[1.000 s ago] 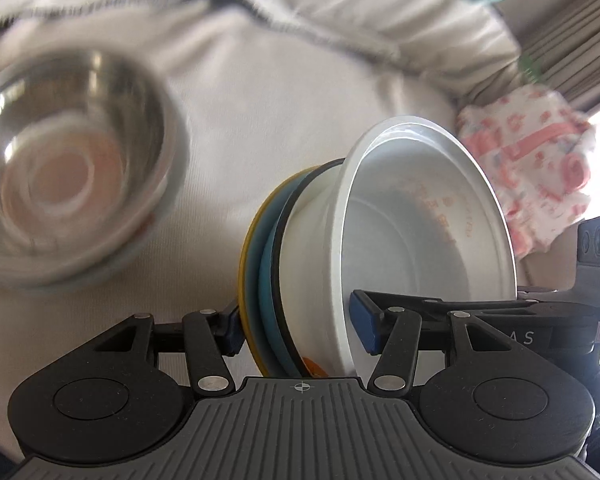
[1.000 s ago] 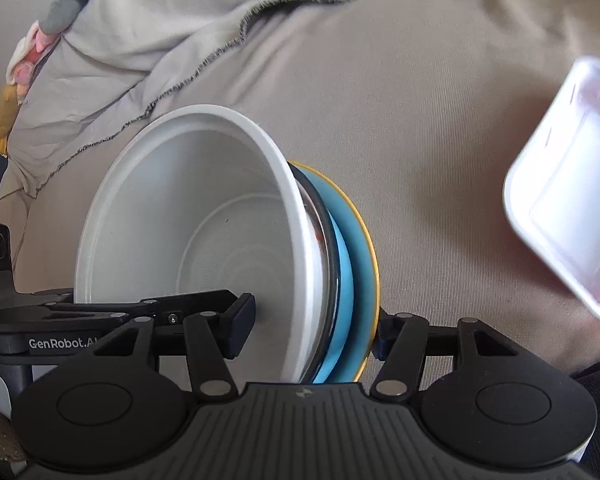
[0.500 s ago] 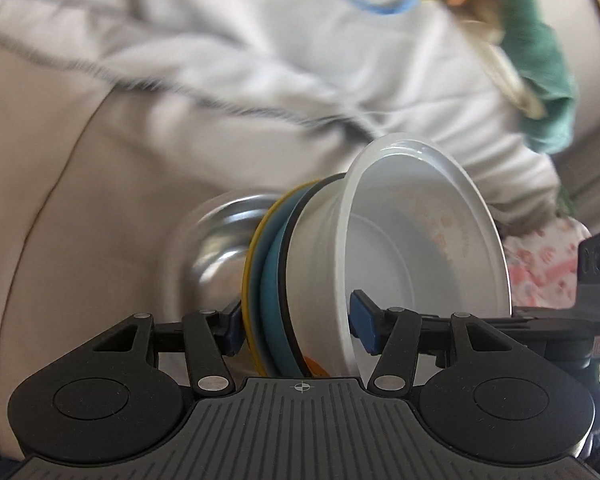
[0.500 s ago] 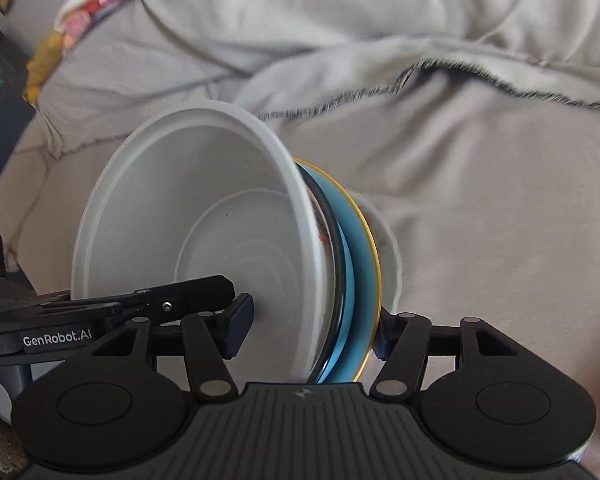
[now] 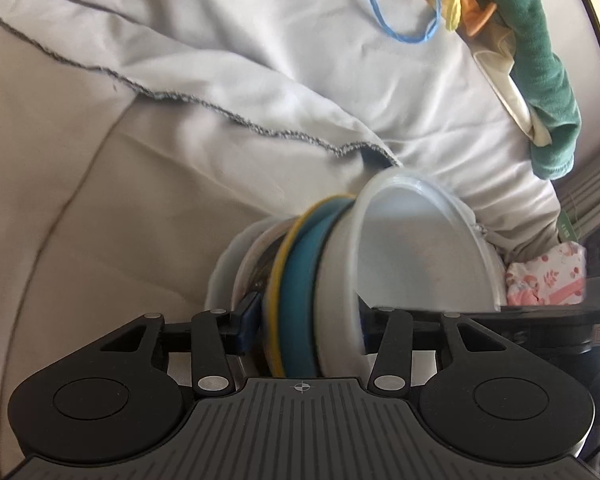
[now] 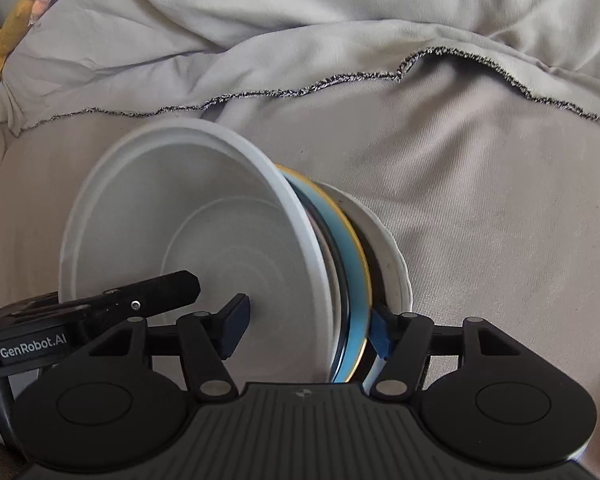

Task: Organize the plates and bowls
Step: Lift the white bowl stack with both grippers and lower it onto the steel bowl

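The left claw (image 5: 306,326) is clenched on a stack of dishes held on edge: a white bowl (image 5: 416,256) nested in a blue plate (image 5: 298,280) with a yellow rim. The right claw (image 6: 308,326) grips the same stack from the opposite side. Just behind the stack, a white dish (image 6: 392,252) lies on the beige bed (image 6: 480,208). Farther back, a grey blanket (image 5: 284,48) and a green cloth (image 5: 540,64).

Left black two-finger tongs (image 5: 304,322): jaws set wide, clamped across a stack of nested dishes; blue pad (image 5: 249,316) on the outer side. Right black two-finger tongs (image 6: 306,330): same grip from the opposite side, one pad (image 6: 234,322) inside. Each shows in the other's view.
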The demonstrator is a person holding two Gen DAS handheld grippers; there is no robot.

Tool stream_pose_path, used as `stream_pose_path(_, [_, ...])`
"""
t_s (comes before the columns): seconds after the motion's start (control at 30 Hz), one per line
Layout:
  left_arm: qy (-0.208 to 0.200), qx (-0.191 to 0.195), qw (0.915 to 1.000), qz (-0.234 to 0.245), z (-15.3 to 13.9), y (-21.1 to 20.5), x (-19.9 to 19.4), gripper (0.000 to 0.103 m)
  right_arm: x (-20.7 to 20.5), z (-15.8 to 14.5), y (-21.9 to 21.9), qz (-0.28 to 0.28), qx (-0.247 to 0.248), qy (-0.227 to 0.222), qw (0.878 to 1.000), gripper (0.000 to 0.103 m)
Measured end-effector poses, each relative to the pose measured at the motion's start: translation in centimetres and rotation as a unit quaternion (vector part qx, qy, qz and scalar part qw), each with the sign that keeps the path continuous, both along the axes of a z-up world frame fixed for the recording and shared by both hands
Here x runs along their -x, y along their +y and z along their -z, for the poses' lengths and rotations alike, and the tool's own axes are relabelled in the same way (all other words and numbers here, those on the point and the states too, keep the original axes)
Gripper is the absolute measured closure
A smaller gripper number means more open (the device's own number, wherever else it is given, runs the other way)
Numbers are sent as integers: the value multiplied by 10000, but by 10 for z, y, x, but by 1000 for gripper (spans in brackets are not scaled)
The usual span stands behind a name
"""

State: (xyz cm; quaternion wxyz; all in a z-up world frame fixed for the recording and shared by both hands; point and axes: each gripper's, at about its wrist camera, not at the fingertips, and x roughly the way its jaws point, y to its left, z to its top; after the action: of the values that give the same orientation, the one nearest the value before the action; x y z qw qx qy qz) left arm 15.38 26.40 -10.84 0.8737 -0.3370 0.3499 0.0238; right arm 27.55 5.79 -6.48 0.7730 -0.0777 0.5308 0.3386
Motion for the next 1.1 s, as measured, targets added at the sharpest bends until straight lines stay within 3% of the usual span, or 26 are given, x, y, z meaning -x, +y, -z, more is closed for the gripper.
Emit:
stream_pose_path(0.07, [-202, 22, 9997, -122, -9, 3, 9, 54, 9, -18, -2, -74, -97, -477, 9988, 39])
stream_pose_path(0.17, [-209, -32, 9993, -295, -12, 8, 13, 54, 24, -45, -5, -235, -129, -1077, 9938, 14])
stream_pose_path(0.2, [-166, 5, 9994, -318, -10, 9, 12, 54, 27, -48, -6, -243, -130, -1161, 9928, 13])
stream_pose_path(0.37, [-90, 48, 9997, -240, -9, 5, 8, 50, 26, -33, -3, -187, 29, -746, 9970, 13])
stream_pose_path(0.5, [14, 317, 9995, 84, 1, -1, 0, 49, 20, -29, -10, 49, -148, -404, 9991, 13])
stream_pose_path(0.63, [-99, 388, 9992, 81, -3, 2, 6, 55, 21, -36, -20, 244, -247, -720, 9968, 20])
stream_pose_path(0.7, [-454, 445, 9979, -85, -12, 9, 17, 64, 24, -38, -20, 174, -211, -866, 9959, 29])
stream_pose_path(0.77, [-672, 573, 9961, -74, -17, 13, 24, 64, 28, -37, -19, 61, -177, -955, 9953, 33])
stream_pose_path(0.83, [-624, 556, 9965, -24, -16, 10, 23, 64, 29, -33, -14, -34, -117, -944, 9955, 39])
stream_pose_path(0.97, [-593, 493, 9970, -56, -14, 7, 21, 63, 36, -29, -9, -90, -2, -1051, 9944, 40])
stream_pose_path(1.1, [-844, 635, 9944, -60, -18, 8, 22, 62, 41, -28, -13, -270, -56, -1046, 9941, 41])
